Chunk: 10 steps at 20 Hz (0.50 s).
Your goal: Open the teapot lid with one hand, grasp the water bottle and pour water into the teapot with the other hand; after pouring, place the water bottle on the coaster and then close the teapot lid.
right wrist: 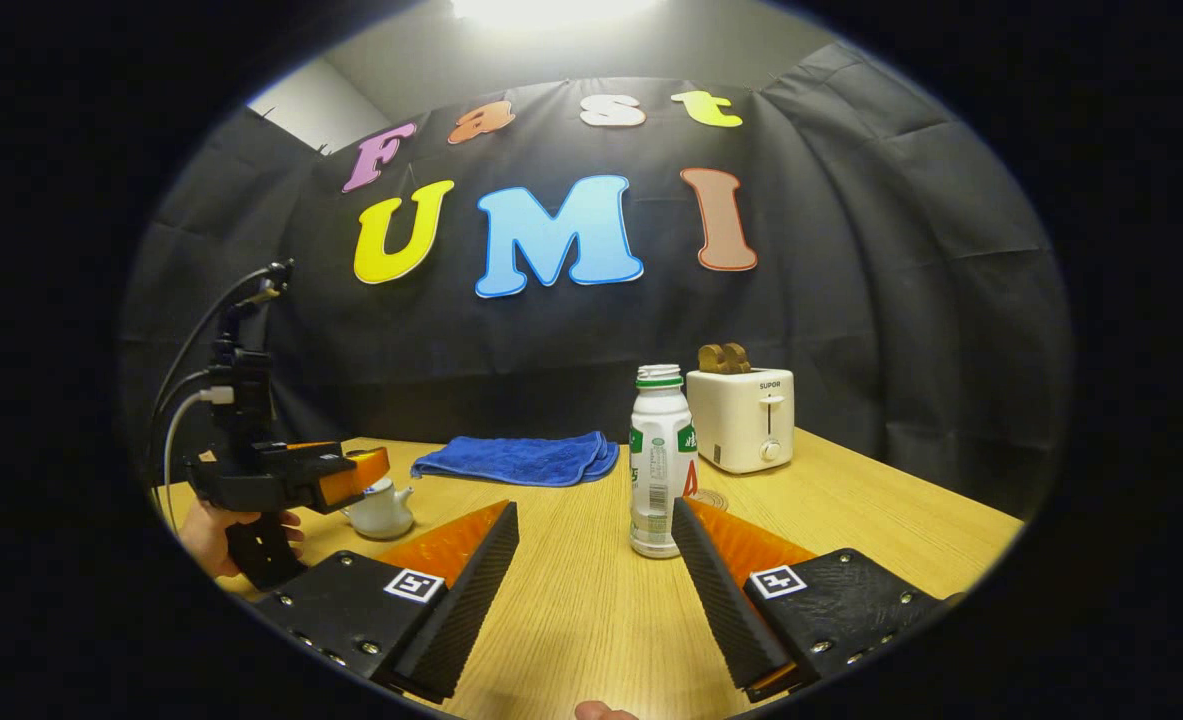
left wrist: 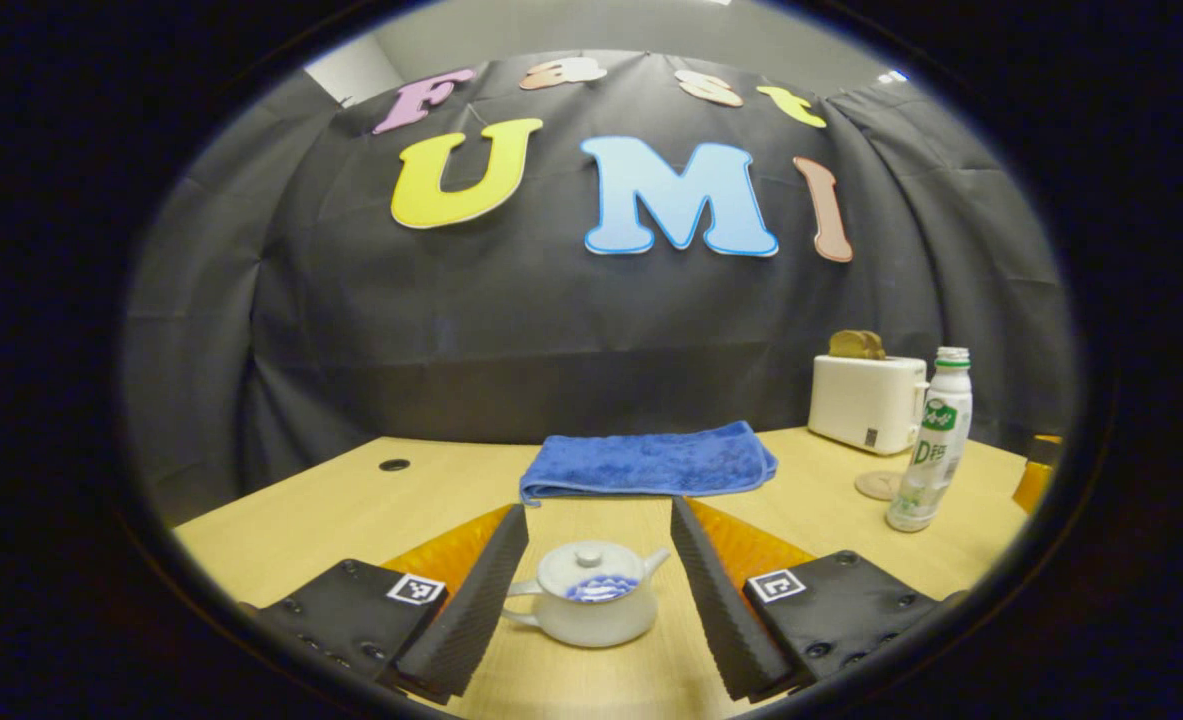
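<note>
Counter of pale wood, black cloth wall behind: teapot [left wrist: 591,598] lidded, water bottle [right wrist: 659,462] upright.

Teapot spout points right and away, handle left, between my left tongs [left wrist: 598,590], spread wide and touching nothing. My right tongs [right wrist: 594,580] gape wide, level, bottle standing just beyond them. Coaster [left wrist: 879,485] lies beside bottle, before toaster [right wrist: 743,418]. Blue towel [left wrist: 648,462] farther back; bare counter between.
</note>
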Motion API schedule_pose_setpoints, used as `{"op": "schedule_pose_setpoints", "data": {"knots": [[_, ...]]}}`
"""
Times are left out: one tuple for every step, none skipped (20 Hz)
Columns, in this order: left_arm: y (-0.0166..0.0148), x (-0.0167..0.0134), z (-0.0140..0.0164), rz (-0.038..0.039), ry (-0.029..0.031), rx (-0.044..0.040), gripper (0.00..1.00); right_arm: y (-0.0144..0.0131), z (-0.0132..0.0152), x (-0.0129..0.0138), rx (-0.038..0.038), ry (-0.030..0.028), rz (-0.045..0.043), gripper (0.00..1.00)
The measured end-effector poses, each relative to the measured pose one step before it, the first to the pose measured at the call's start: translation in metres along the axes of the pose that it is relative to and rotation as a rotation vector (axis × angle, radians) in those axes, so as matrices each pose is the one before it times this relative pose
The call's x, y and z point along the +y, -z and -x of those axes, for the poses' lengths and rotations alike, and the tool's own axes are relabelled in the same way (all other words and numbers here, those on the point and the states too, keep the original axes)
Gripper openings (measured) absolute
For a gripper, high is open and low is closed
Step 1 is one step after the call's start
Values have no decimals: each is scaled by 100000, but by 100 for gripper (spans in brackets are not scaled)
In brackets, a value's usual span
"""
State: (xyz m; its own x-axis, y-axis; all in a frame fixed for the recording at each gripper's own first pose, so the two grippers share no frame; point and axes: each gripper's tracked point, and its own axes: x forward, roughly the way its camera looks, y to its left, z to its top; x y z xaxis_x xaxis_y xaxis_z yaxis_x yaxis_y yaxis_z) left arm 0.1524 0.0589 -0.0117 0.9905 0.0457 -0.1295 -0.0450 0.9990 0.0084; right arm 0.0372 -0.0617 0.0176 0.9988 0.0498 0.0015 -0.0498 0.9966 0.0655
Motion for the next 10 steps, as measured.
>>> {"op": "schedule_pose_setpoints", "data": {"knots": [[488, 147, -556, -71, -371, 933, 98, 137, -102, -159, 385, 69, -517, 95], [278, 297, -442, 279, -328, 1093, 98, 244, 31, -159, 758, 163, -404, 95], [397, 89, -237, 1140, -367, 992, 98, 104, -45, -196, 381, 269, -534, 95], [220, 266, -336, 1089, -919, 674, 98, -1, 15, -105, 77, 192, -656, 95], [137, 64, -271, 917, 150, 545, 98, -100, 20, -81, -181, 110, -773, 95], [-86, 131, -199, 13, -415, -107, 98, -7, 39, -65, -159, 77, -152, 95], [-223, 79, 20, -537, -287, -848, 98, -57, 31, -132, 56, 468, 458, 95], [-143, -58, -16, -983, -155, -385, 98, -47, -48, -34, -71, 71, 402, 95], [66, 152, -121, -704, -589, -295, 98, -101, 34, 43, -71, -73, 139, 95], [-25, 233, -136, -214, -394, 210, 98, 10, -2, 98, -67, -199, -20, 95]]}}
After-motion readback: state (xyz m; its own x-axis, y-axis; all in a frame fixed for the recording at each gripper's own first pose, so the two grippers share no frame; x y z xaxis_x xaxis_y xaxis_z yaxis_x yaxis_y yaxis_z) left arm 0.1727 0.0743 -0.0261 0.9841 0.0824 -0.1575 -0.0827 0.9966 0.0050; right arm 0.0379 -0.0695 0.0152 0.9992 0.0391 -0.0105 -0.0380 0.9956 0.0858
